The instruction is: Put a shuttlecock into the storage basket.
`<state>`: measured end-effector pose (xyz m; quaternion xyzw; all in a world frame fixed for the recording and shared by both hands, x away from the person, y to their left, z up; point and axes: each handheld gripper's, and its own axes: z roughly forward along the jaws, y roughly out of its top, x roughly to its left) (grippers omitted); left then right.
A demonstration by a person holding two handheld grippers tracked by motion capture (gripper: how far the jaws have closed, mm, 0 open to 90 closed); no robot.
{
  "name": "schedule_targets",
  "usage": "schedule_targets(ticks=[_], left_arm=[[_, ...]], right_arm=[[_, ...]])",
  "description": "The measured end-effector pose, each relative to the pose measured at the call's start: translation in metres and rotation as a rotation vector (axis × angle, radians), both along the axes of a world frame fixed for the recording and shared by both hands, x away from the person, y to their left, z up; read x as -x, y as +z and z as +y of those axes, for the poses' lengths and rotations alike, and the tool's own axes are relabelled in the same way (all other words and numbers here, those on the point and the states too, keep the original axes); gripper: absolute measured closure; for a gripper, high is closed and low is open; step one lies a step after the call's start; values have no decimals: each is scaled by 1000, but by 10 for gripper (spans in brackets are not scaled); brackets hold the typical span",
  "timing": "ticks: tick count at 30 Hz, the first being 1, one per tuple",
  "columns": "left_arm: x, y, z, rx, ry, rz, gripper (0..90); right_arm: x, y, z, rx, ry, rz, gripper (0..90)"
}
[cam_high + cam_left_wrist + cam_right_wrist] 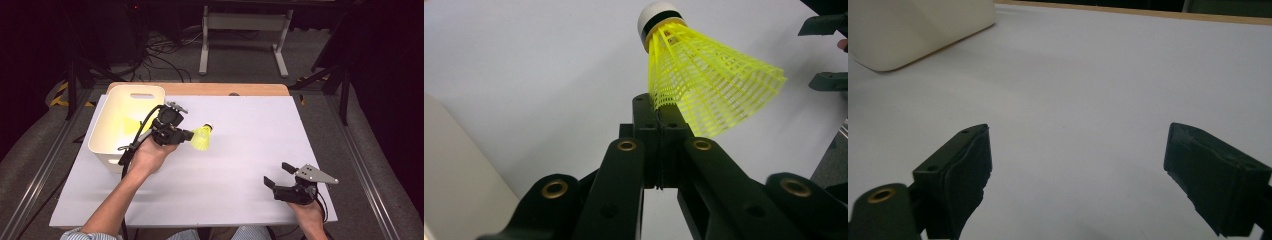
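Left tool (189, 135) was clamped on the yellow shuttlecock (202, 137) skirt rim, held above the tabletop (250, 145) near its left edge, beside the white bin (107, 140). Right tool (278, 175) gaped wide, empty, near the front right corner.

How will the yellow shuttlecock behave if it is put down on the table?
The shuttlecock looks very light: the left tool carries it by the skirt's edge alone. Its open mesh skirt probably bends easily. On the table, the cone would likely roll in a curve.
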<state>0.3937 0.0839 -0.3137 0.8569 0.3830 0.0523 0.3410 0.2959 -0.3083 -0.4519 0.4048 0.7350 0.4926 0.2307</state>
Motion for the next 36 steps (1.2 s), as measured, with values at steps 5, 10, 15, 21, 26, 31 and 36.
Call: schedule_targets(ticks=[5,10,15,21,26,31,36], left_arm=[[-2,7,6,6,10,-3,900],[-3,14,14,17,23,-9,900],[-4,21,24,29,34,-16,900],[-7,26,36,44,55,-21,900],[-8,31,44,39,68,-32,900],[-9,35,53,38,85,-45,900],[-8,38,60,48,101,-46,900]], right_arm=[[0,-1,1,0,6,2,124],[-1,-1,1,0,6,6,124],[-1,-2,1,1,6,10,124],[-1,-2,2,-2,9,12,123],[-2,-2,1,0,7,18,121],[-2,-2,1,1,8,20,120],[-2,-3,2,5,10,21,118]])
